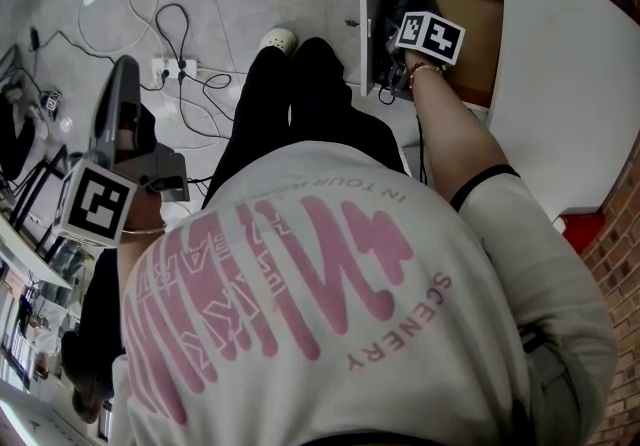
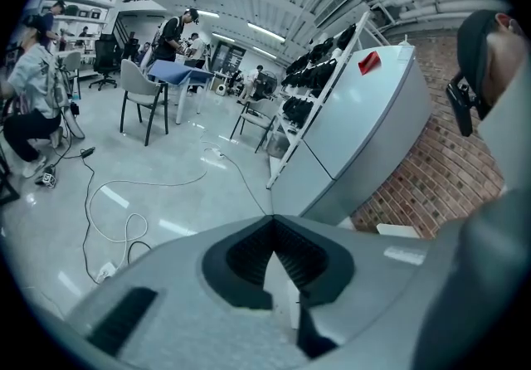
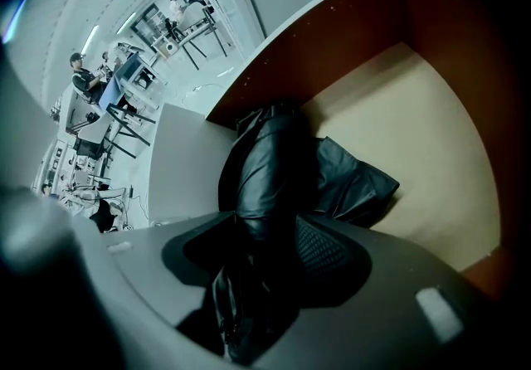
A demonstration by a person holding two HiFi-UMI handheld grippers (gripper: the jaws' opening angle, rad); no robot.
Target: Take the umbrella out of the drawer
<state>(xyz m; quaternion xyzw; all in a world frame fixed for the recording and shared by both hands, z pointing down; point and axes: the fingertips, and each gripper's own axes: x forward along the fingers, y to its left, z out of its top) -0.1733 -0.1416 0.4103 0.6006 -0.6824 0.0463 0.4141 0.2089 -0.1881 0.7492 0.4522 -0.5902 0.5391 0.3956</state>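
Pink-printed shirt (image 1: 330, 314) looms; right gripper (image 3: 270, 231) gapes around the black umbrella (image 3: 270, 161) in the drawer (image 3: 415, 144); left gripper (image 2: 272, 223), pinched together, over cable-strewn grey floor (image 2: 166, 194).

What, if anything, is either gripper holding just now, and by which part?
Nothing seems gripped. The right gripper straddles the folded canopy of the black umbrella in the drawer, jaws wide, one pad bare. The left gripper is shut and empty.
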